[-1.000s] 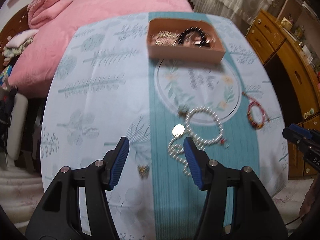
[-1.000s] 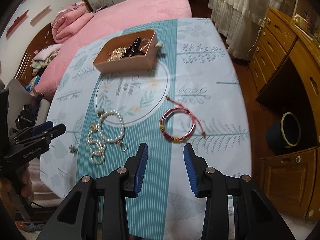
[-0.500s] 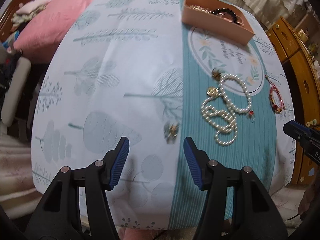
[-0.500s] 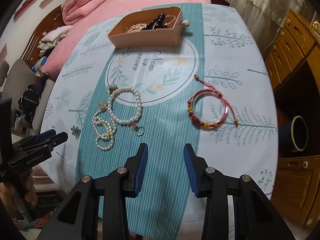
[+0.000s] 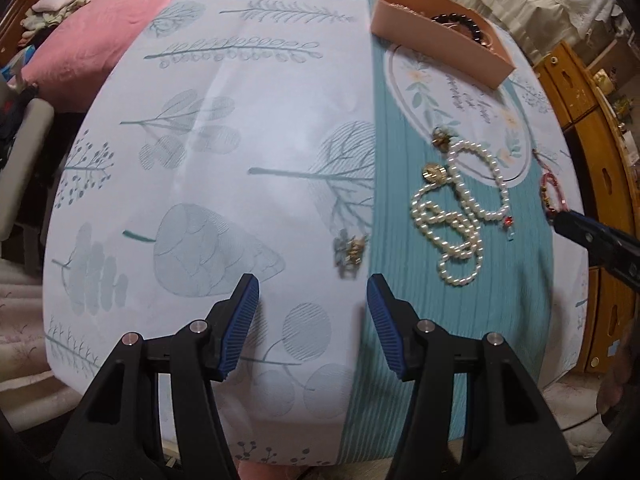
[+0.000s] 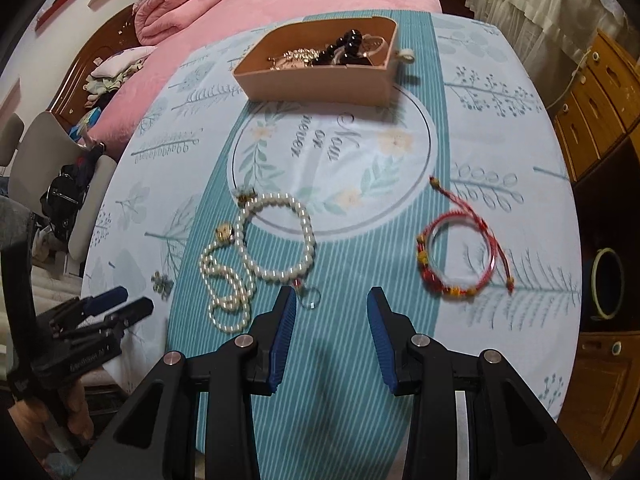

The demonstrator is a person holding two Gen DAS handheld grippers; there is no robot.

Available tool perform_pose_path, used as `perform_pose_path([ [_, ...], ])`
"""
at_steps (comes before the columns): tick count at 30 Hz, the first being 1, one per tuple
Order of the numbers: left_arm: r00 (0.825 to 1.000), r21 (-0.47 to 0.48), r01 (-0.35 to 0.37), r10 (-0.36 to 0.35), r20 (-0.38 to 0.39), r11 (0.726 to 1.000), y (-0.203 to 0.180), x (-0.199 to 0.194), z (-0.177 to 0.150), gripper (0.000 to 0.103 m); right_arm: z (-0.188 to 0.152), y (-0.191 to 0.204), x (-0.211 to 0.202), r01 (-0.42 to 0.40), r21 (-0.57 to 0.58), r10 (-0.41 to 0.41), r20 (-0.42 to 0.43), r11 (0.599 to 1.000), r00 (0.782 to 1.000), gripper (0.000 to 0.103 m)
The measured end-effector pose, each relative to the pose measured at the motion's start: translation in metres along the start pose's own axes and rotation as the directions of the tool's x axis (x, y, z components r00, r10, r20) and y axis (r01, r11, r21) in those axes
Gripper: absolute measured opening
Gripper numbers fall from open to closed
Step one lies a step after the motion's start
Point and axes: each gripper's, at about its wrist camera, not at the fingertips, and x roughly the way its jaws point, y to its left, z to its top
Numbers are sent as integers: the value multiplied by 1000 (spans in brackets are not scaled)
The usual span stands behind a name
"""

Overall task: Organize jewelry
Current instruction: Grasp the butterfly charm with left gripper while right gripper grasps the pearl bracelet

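Soft, even indoor light is cast with faint shadows under the tray [image 6: 320, 80], slight motion blur is seen on the tablecloth [image 5: 240, 160], and edges are bent by fisheye distortion.

One pink tray [image 6: 316, 80] at the worktop's far edge, two pearl strands [image 6: 276, 244], one red cord bracelet [image 6: 460, 256], one small gold brooch [image 5: 351, 249], two tools [image 6: 332, 312].

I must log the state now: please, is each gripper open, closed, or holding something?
Left gripper: open, holding nothing.
Right gripper: open, holding nothing.
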Motion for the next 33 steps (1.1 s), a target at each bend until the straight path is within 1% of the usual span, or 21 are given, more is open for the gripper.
perform_pose_path([
  [4, 1000, 24, 11, -11, 0, 1000, -10, 5, 6, 53, 18, 4, 11, 0, -5, 0, 5, 1000, 1000, 37],
  [6, 1000, 28, 14, -14, 0, 1000, -13, 9, 9, 46, 26, 7, 17, 3, -11, -3, 13, 1000, 1000, 37],
  [8, 1000, 30, 17, -17, -3, 999, -15, 13, 12, 41, 35, 11, 26, 9, -22, -8, 11, 1000, 1000, 37],
  [11, 1000, 23, 18, -18, -2, 1000, -18, 18, 16, 39, 44, 20, 39, 23, -53, -23, 10, 998, 1000, 36],
  [13, 1000, 32, 20, -20, -5, 999, -22, 20, 17, 34, 49, 28, 50, 30, -76, -30, 1, 997, 1000, 33],
  [14, 1000, 37, 17, -17, -5, 999, -23, 22, 16, 30, 51, 31, 55, 40, -85, -40, -3, 996, 999, 32],
  [17, 1000, 56, 2, -2, 1, 998, -27, 24, 16, 24, 52, 38, 69, 73, -111, -76, -20, 991, 997, 26],
  [18, 1000, 59, -1, 1, 4, 998, -28, 23, 16, 20, 51, 39, 75, 85, -118, -89, -30, 989, 996, 23],
  [20, 1000, 64, -8, 8, 6, 998, -29, 24, 17, 15, 47, 43, 79, 112, -140, -115, -13, 984, 993, 18],
  [21, 1000, 65, -6, 5, 8, 998, -30, 24, 17, 15, 46, 45, 80, 123, -152, -125, -7, 981, 992, 11],
  [22, 1000, 65, 1, -1, 7, 998, -30, 24, 17, 15, 45, 46, 80, 126, -159, -128, -4, 979, 992, 7],
  [27, 999, 67, 16, -18, 28, 998, -29, 18, 16, 15, 44, 42, 73, 104, -137, -102, 21, 985, 995, 7],
  [33, 997, 73, 22, -28, 73, 997, -31, -6, 35, 15, 46, 30, 24, 75, -105, -65, 95, 992, 993, 7],
])
